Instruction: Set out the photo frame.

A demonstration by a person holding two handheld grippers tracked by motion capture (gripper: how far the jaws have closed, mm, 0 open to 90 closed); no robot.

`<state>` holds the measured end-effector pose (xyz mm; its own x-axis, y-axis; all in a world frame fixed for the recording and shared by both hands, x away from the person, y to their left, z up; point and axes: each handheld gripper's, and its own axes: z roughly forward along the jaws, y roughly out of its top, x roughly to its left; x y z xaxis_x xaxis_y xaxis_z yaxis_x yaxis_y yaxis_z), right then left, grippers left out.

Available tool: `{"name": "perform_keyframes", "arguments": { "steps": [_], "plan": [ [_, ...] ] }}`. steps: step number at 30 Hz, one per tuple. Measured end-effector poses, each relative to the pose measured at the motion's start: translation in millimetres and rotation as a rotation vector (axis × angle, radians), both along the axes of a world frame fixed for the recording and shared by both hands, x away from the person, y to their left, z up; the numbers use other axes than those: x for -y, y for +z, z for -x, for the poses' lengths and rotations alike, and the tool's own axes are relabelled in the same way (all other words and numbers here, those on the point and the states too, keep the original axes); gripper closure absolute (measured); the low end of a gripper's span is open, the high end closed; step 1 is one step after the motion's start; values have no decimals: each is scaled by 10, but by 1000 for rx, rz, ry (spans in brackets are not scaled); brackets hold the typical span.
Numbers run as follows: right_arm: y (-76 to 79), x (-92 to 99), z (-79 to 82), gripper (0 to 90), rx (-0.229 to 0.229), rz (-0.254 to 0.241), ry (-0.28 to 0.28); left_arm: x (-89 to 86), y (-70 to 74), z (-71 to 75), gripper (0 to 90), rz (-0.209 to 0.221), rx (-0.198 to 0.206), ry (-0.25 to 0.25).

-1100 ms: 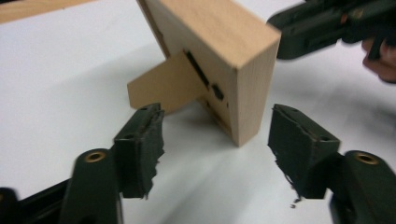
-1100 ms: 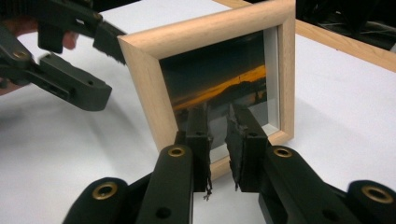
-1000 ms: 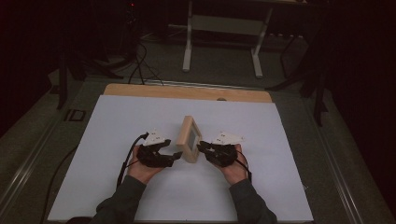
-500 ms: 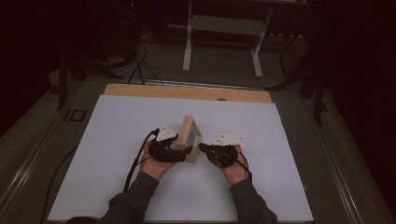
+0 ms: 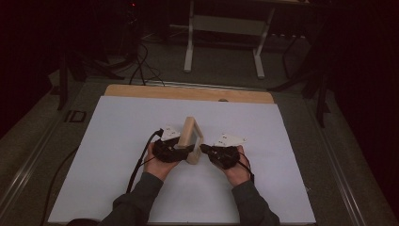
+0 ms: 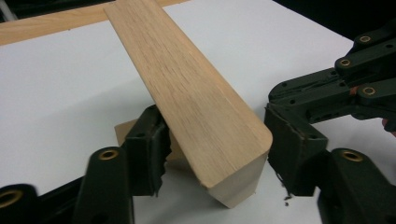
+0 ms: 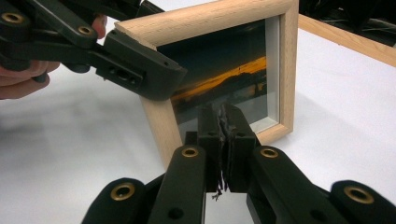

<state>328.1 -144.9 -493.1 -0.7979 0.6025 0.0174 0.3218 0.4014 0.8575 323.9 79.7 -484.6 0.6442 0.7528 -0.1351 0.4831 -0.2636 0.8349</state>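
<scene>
We have the wooden picture frame standing on the white table between our left gripper's half-closing jaws, not yet clamped, while our right gripper, pinched empty, waits before its glass.

No legible text — anywhere

Dark sleeves — black, brass-riveted jaws

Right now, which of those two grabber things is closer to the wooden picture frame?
Left. The left gripper has its jaws straddling the edge of the wooden picture frame, which sits between them. The right gripper, jaws shut, sits just in front of the glass.
</scene>
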Motion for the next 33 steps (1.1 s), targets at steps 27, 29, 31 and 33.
{"name": "perform_keyframes", "arguments": {
  "steps": [27,29,31,33],
  "plan": [
    [16,23,-6,869,4,-6,-6,-60,22,-49,569,1,-23,-17],
    [17,24,-6,869,4,-6,-6,-61,26,-57,583,-5,-24,-21],
    [18,26,-7,868,5,-6,-6,-61,29,-64,601,-11,-20,-28],
    [19,28,-7,868,5,-6,-7,-59,33,-68,601,-14,-21,-28]
  ]
}}
